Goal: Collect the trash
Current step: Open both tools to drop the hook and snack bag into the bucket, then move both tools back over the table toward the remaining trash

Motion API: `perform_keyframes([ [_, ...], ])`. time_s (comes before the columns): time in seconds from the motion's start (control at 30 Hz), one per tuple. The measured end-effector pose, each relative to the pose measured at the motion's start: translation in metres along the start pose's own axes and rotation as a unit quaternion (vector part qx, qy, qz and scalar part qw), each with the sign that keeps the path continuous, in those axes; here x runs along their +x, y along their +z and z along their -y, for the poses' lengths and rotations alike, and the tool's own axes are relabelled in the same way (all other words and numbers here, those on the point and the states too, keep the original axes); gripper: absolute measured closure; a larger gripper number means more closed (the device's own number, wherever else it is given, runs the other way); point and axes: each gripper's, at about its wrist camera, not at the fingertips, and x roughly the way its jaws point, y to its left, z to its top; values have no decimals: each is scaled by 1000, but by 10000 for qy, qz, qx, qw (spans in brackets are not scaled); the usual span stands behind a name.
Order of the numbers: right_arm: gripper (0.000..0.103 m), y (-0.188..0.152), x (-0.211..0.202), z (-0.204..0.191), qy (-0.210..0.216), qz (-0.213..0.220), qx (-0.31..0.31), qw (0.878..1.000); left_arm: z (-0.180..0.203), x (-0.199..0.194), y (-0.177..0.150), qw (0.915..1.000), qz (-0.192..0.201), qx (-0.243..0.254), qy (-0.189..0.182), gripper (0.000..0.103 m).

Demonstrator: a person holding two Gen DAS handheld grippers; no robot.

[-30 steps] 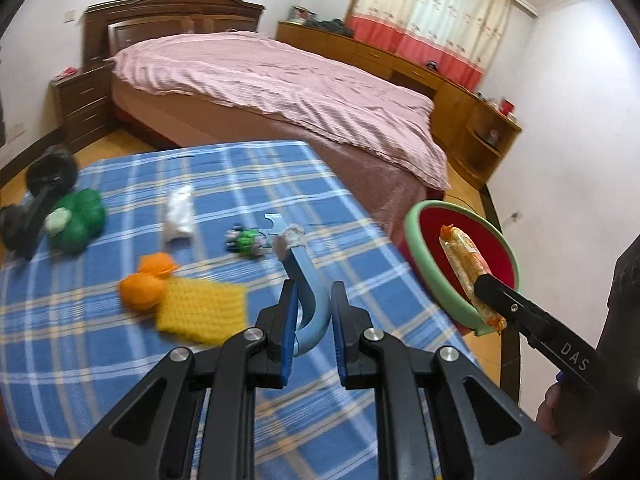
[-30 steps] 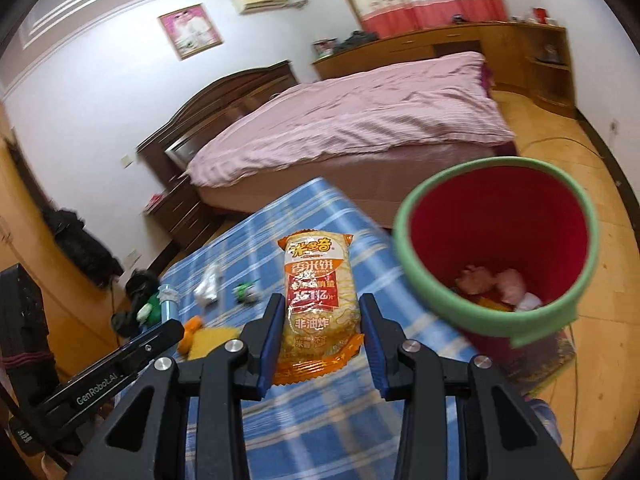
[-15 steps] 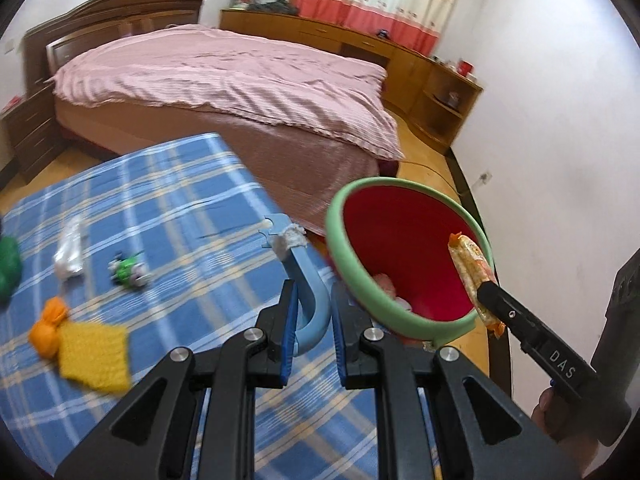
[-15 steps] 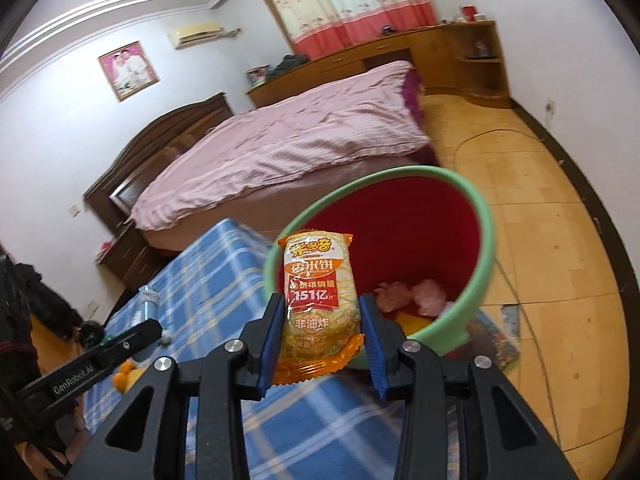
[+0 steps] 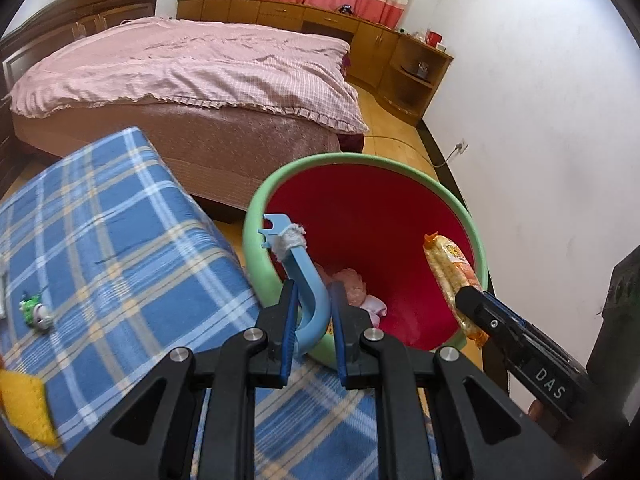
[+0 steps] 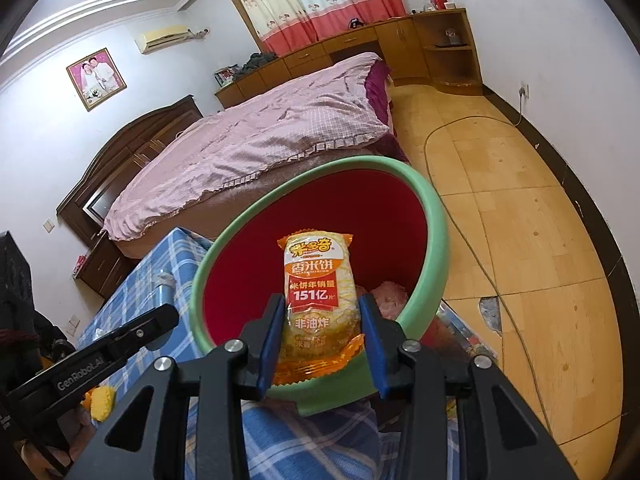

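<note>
My left gripper (image 5: pixel 313 304) is shut on a curved light-blue plastic piece (image 5: pixel 306 280) with white fluff wound round its top; it hangs over the near rim of the bin (image 5: pixel 260 208), red inside with a green rim. My right gripper (image 6: pixel 320 320) is shut on an orange and white snack packet (image 6: pixel 318 280), held upright above the bin's opening (image 6: pixel 236 236). In the left wrist view that packet (image 5: pixel 450 276) and the right gripper (image 5: pixel 476 304) show over the bin's right side. Pink trash (image 5: pixel 354 284) lies at the bin's bottom.
The blue plaid table (image 5: pixel 100 232) holds a small green toy (image 5: pixel 34 308) and a yellow cloth (image 5: pixel 24 404). A bed with a pink cover (image 5: pixel 192 68) stands beyond the bin. A cable (image 6: pixel 472 248) runs across the wooden floor on the right.
Both grippers have swung from over the table to above the bin, which now fills the middle of both views. Each keeps its hold on its item.
</note>
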Motion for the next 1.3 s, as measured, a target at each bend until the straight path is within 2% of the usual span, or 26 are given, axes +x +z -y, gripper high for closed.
perform_keyframes([
  [0.23, 60, -1, 10, 11, -32, -88, 143, 9999, 6, 13, 5, 10000, -3, 70, 58, 87],
  [0.33, 60, 0, 11, 14, 32, -81, 187, 9998, 4, 15, 7, 10000, -22, -31, 72, 78],
  [0.4, 60, 0, 12, 15, 53, -83, 223, 9997, 1, 14, 7, 9999, -9, -76, 107, 77],
  [0.47, 57, 1, 11, 15, 72, -89, 262, 9996, -2, 10, 6, 9998, 5, -107, 160, 76],
  [0.53, 50, 1, 10, 14, 123, -80, 275, 9995, -5, 6, 5, 9997, 23, -161, 200, 72],
  [0.77, 49, 0, 1, 0, 164, -32, 171, 9997, -21, -17, -2, 9984, 133, -385, 396, 65],
  [1.03, 46, -3, -17, -20, 332, 82, -37, 9994, -45, -51, -9, 9949, 298, -598, 750, 65],
  [1.3, 43, -13, -27, -52, 566, -11, -261, 9981, -81, -91, -23, 9876, 529, -927, 1155, 65],
])
